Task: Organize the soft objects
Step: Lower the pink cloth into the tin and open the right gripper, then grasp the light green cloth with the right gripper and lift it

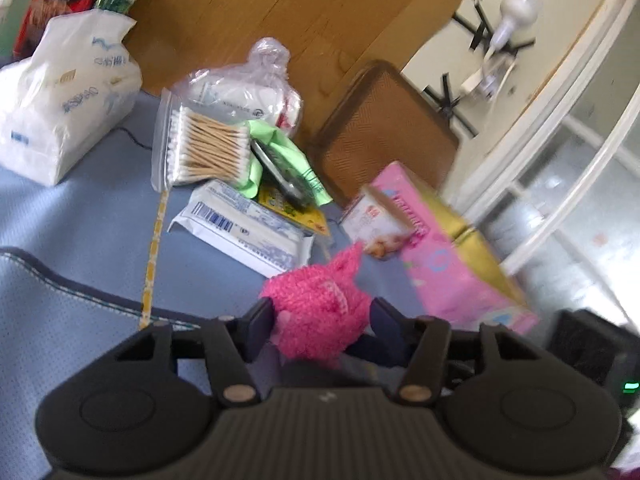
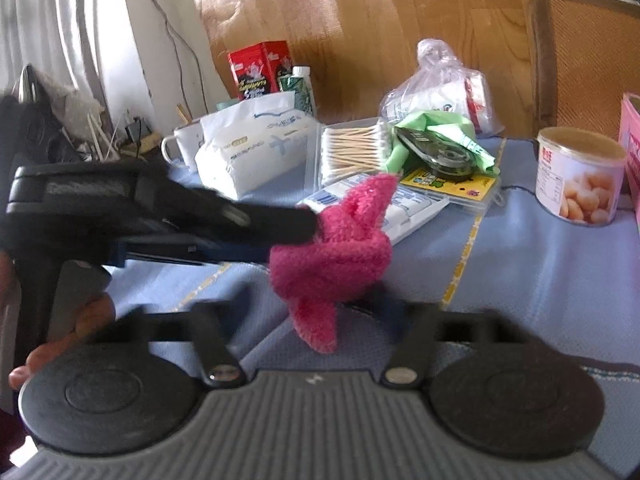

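A fluffy pink cloth (image 1: 320, 312) is bunched into a knot above the blue tablecloth (image 1: 80, 216). My left gripper (image 1: 320, 320) is shut on it, one finger on each side. In the right wrist view the same pink cloth (image 2: 332, 252) hangs in mid-air, with the left gripper's fingers (image 2: 276, 220) reaching in from the left and pinching its upper part. My right gripper (image 2: 316, 320) is blurred below the cloth's hanging tail. Its jaws stand wide apart and I cannot tell whether they touch the cloth.
On the table lie a tissue pack (image 1: 64, 108), a cotton swab box (image 1: 200, 148), a green cloth (image 1: 280, 152), a clear plastic bag (image 1: 256, 92), a flat wipes packet (image 1: 248, 232), a can (image 2: 580, 176), a pink box (image 1: 448, 256) and a red tin (image 2: 260, 68). A wooden chair (image 1: 384, 128) stands behind.
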Demonstrator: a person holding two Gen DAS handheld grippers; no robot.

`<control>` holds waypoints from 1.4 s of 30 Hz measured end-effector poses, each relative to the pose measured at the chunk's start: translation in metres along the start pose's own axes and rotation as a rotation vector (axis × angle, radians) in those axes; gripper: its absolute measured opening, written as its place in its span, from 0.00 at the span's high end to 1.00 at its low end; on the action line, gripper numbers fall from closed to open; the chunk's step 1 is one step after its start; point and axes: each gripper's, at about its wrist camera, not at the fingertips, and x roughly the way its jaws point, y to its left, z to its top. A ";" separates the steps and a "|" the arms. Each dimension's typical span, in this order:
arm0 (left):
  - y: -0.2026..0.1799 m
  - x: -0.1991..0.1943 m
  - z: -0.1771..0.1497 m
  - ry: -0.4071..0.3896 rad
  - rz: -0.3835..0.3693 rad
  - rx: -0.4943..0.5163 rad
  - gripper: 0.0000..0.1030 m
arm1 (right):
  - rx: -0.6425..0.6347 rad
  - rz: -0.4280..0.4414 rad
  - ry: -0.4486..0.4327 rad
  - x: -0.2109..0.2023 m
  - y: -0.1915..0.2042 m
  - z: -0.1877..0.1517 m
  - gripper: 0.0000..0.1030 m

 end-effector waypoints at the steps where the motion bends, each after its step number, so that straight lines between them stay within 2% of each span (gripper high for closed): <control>1: -0.007 0.002 0.000 -0.002 0.010 0.027 0.49 | 0.004 -0.019 -0.009 -0.001 0.000 0.000 0.52; 5: -0.039 0.004 0.014 -0.019 -0.028 0.100 0.49 | -0.020 -0.088 -0.131 -0.026 -0.001 -0.002 0.53; 9: -0.085 0.022 0.035 -0.025 -0.093 0.184 0.49 | -0.110 -0.236 -0.259 -0.057 -0.006 0.004 0.53; 13: -0.137 0.057 0.045 -0.014 -0.147 0.273 0.48 | -0.051 -0.343 -0.328 -0.087 -0.041 0.014 0.52; 16: -0.168 0.091 0.049 0.022 -0.211 0.292 0.48 | -0.012 -0.433 -0.359 -0.111 -0.067 0.015 0.52; 19: -0.192 0.123 0.049 0.060 -0.238 0.307 0.47 | 0.024 -0.515 -0.359 -0.128 -0.094 0.013 0.52; 21: -0.203 0.141 0.047 0.072 -0.211 0.318 0.45 | 0.052 -0.563 -0.344 -0.130 -0.109 0.014 0.50; 24: -0.203 0.149 0.045 0.085 -0.159 0.307 0.43 | 0.109 -0.705 -0.275 -0.122 -0.138 0.014 0.39; 26: -0.194 0.139 0.043 0.075 -0.162 0.298 0.37 | 0.181 -0.743 -0.301 -0.129 -0.152 0.008 0.31; 30: -0.165 0.104 0.045 0.016 -0.117 0.289 0.36 | 0.314 -0.761 -0.424 -0.147 -0.162 -0.003 0.31; 32: -0.140 0.084 0.046 -0.007 -0.089 0.250 0.36 | 0.308 -0.743 -0.481 -0.150 -0.151 -0.003 0.32; 35: -0.088 0.053 0.044 -0.058 0.005 0.173 0.36 | 0.222 -0.687 -0.527 -0.143 -0.127 0.009 0.36; 38: -0.033 0.027 0.042 -0.099 0.143 0.099 0.36 | 0.114 -0.533 -0.483 -0.121 -0.097 0.023 0.38; 40: -0.003 0.012 0.040 -0.128 0.255 0.069 0.36 | 0.044 -0.426 -0.412 -0.098 -0.079 0.034 0.43; 42: 0.024 -0.003 0.039 -0.164 0.321 0.036 0.36 | -0.009 -0.332 -0.328 -0.067 -0.060 0.045 0.48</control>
